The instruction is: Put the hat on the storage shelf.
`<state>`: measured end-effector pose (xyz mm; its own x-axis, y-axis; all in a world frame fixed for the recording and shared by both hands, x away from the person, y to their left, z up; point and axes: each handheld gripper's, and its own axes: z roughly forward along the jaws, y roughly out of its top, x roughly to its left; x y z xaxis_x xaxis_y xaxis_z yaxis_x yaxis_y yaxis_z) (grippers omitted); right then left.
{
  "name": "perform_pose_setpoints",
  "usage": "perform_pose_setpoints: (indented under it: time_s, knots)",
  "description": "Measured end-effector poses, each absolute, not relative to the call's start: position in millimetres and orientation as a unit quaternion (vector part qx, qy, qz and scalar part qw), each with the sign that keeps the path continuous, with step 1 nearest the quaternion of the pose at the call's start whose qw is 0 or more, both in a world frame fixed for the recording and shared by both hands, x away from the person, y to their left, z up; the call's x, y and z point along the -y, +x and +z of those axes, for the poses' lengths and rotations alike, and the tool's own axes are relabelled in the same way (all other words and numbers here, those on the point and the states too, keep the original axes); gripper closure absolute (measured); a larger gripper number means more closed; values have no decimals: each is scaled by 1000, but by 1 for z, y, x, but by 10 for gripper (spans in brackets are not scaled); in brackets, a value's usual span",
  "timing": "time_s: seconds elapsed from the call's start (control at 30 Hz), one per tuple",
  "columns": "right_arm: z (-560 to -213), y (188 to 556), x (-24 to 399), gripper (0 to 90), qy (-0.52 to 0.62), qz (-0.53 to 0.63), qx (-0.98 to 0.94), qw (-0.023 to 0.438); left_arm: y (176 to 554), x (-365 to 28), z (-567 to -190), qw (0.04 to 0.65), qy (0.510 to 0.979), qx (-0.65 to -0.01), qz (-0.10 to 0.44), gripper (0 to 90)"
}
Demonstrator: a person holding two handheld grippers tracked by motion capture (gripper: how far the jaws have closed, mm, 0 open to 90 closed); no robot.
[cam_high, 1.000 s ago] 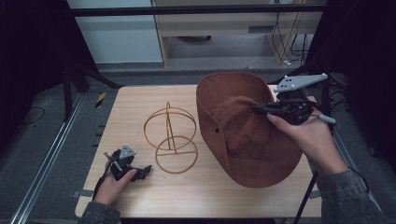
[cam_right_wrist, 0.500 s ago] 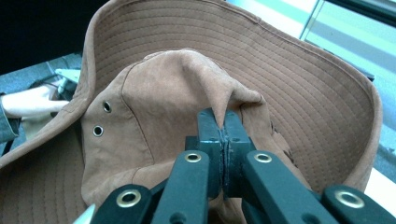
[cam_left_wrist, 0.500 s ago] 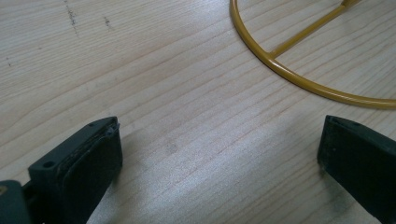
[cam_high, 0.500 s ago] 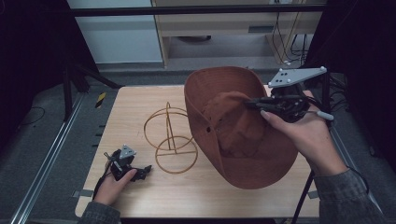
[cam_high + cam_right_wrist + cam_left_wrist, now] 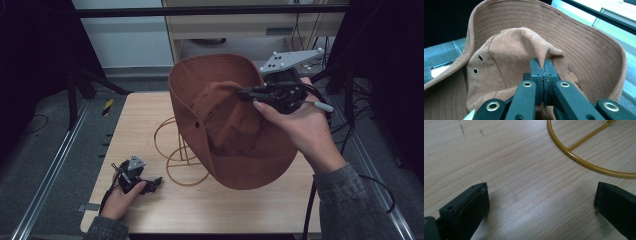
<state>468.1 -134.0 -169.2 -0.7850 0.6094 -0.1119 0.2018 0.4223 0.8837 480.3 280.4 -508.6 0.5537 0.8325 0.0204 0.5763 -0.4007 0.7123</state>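
Right tongs (image 5: 245, 92) pinch the hat's (image 5: 230, 125) crown.

The high view looks down and forward from above the person's side of the table (image 5: 150, 115), far enough to see all of it. The left gripper view sits very close to the wood, looking along its jaws at the yellow wire stand (image 5: 584, 161) — the high view sees that stand (image 5: 172, 160) too. The right gripper view looks from very near at the brown hat (image 5: 524, 50) — also in the high view (image 5: 235, 130).
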Motion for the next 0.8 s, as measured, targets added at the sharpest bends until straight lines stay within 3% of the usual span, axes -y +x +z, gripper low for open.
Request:
perform_pose_setpoints:
  time_s: [0.8]
  knots:
    - [-169, 469, 92, 892, 224, 481, -824, 197, 480, -281, -508, 335, 816, -432, 189, 0]
